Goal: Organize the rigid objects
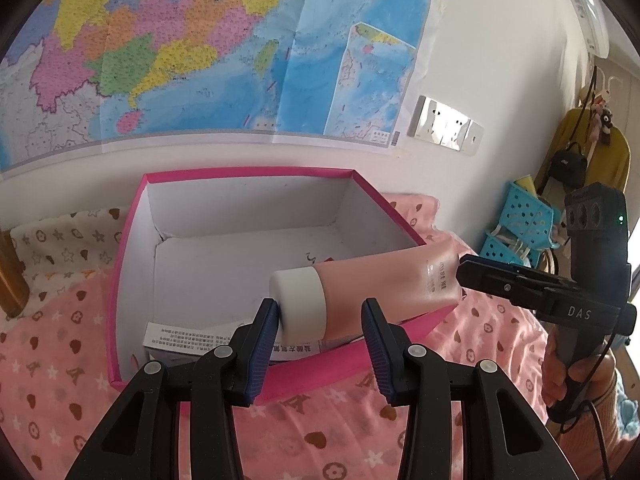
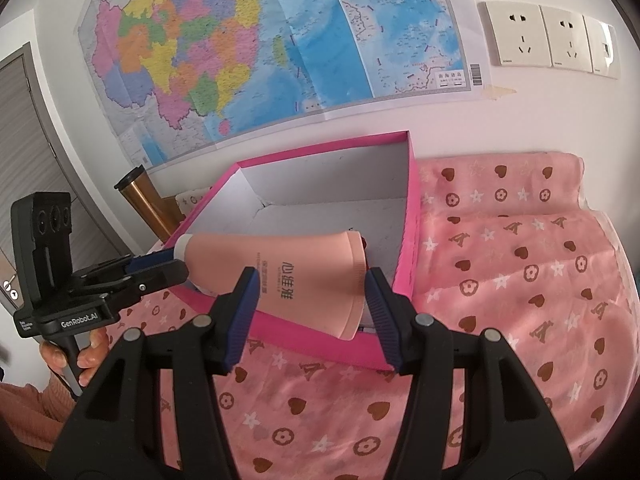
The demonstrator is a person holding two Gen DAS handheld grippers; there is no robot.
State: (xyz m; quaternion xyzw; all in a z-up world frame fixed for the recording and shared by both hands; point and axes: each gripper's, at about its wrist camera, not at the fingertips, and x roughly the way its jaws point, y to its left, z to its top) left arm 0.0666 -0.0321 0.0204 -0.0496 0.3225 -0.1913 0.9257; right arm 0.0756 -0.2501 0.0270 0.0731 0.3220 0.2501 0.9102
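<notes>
The pink tube (image 1: 372,292) is held over the near rim of the pink box (image 1: 248,172) on the bed (image 2: 520,264), gripped by both the left tool (image 1: 320,320) and right tool (image 2: 308,296), so releasing and lowering inside seems required next.

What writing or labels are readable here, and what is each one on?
"DAS": right gripper.
"GenRobot.AI": left gripper.
"心维雅": pink tube; the smaller print beside it is unreadable.
"南海诸岛": wall map; place names too small.
White box inside the pink box: printed lines, too small.
</notes>
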